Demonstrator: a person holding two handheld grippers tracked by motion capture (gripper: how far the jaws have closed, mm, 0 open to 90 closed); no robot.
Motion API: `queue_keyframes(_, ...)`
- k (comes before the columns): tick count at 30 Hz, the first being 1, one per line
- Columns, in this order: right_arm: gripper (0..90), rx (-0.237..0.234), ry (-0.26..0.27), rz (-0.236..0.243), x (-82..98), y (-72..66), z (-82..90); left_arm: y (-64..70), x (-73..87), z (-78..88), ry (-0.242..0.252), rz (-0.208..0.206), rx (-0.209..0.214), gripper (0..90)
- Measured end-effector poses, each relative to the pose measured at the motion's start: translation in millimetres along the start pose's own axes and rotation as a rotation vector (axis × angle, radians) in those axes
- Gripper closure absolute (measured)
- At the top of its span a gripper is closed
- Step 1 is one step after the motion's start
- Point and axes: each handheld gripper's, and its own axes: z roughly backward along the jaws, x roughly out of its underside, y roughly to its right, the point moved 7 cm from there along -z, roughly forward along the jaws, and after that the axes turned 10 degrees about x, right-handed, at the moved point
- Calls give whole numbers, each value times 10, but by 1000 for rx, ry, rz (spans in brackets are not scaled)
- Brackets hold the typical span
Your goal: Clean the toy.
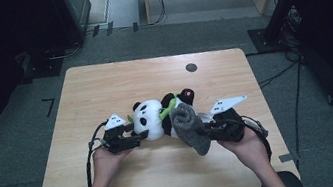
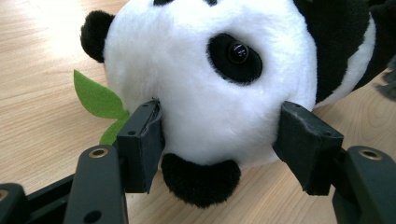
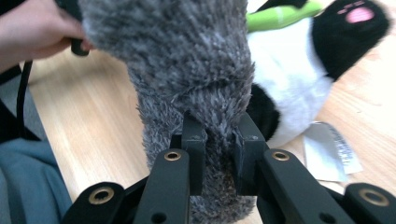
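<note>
The plush panda (image 1: 155, 118) lies on its side near the middle of the worktop (image 1: 102, 83), a little toward the near edge. The left tongs (image 2: 219, 135) are part open, clamped on either side of its white head. The right tongs (image 3: 218, 140) are closed tight on a grey fuzzy sock (image 3: 187, 70), which hangs over the panda's body. Judging by this, the sock goes onto the panda: keep the head pinned, pull the cuff evenly, and avoid snagging the green leaf (image 2: 95, 98).
</note>
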Motion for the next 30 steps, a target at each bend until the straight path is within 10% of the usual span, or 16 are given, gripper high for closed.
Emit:
queue_keyframes(20, 796, 110, 138, -175, -344, 740, 144, 5, 1, -4, -4, -7, -4, 356)
queue_keyframes(30, 793, 227, 94, -274, -117, 1316, -89, 0, -4, -1, -10, -13, -10, 355)
